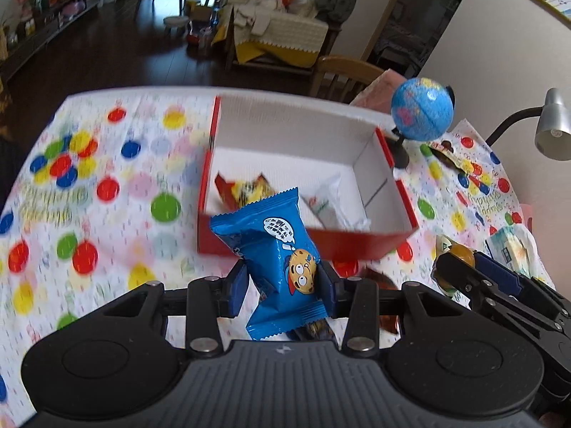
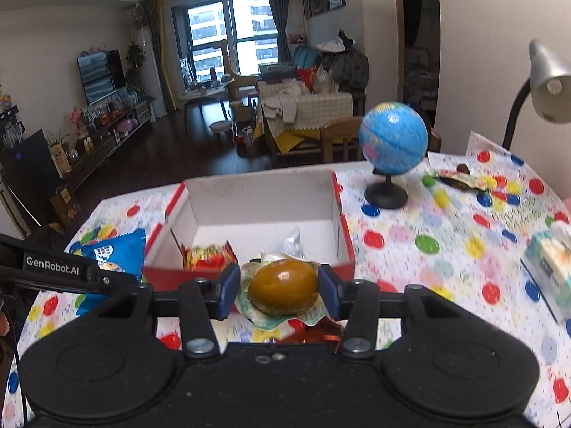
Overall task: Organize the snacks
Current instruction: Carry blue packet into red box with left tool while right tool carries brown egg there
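Note:
My left gripper (image 1: 283, 281) is shut on a blue cookie packet (image 1: 274, 249) with a cartoon cookie face, held in the air just before the near wall of the red box (image 1: 357, 244). My right gripper (image 2: 278, 287) is shut on a brown egg in a clear wrapper (image 2: 283, 287), also raised in front of the red box (image 2: 342, 264). Inside the white-lined box lie a red-and-yellow snack packet (image 1: 246, 189) and a white packet (image 1: 330, 201). The right gripper with its egg (image 1: 460, 255) shows at the right of the left wrist view.
A small blue globe (image 2: 392, 141) on a black stand is right of the box. A tissue pack (image 2: 549, 267) lies at the table's right, a snack wrapper (image 2: 460, 178) beyond the globe, and a grey desk lamp (image 2: 546, 82) leans in. A wooden chair (image 1: 342, 75) stands behind the table.

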Demonstrator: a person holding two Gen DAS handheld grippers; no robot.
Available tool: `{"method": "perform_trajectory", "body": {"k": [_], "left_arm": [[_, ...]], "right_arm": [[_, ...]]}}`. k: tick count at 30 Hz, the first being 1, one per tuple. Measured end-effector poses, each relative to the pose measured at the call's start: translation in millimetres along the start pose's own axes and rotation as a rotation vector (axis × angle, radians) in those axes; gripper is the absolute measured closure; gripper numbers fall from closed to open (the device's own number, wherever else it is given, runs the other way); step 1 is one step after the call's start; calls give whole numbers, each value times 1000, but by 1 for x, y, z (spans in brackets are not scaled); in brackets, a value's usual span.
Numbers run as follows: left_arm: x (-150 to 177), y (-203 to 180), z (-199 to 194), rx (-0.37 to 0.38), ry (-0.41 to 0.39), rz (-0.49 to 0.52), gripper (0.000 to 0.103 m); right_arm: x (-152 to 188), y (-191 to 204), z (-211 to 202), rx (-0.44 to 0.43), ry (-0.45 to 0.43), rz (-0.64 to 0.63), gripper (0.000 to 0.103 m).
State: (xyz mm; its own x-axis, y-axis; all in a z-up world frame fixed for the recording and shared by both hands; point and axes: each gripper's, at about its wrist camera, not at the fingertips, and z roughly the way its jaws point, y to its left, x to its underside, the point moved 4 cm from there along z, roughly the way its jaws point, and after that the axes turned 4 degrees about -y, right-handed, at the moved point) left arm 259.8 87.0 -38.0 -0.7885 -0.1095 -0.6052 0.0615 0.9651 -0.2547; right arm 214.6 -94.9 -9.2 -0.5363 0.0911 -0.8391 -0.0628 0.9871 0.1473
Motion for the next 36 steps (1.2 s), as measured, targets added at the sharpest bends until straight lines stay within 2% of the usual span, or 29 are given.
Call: {"method": "perform_trajectory", "body": {"k": [9, 21, 30, 36], "left_arm": [[-41, 0, 21, -27, -28, 35, 62], [-78, 3, 94, -101, 11, 62, 62], [-75, 6, 143, -152, 77, 100, 62], [-63, 10, 157, -175, 112, 104, 62]], "right_arm": [[-29, 7, 36, -18, 4, -33, 56], [-34, 0, 112, -62, 94, -62, 56], [-13, 6, 157, -80, 197, -88, 56], [1, 6, 173, -103, 254, -84, 54]]}}
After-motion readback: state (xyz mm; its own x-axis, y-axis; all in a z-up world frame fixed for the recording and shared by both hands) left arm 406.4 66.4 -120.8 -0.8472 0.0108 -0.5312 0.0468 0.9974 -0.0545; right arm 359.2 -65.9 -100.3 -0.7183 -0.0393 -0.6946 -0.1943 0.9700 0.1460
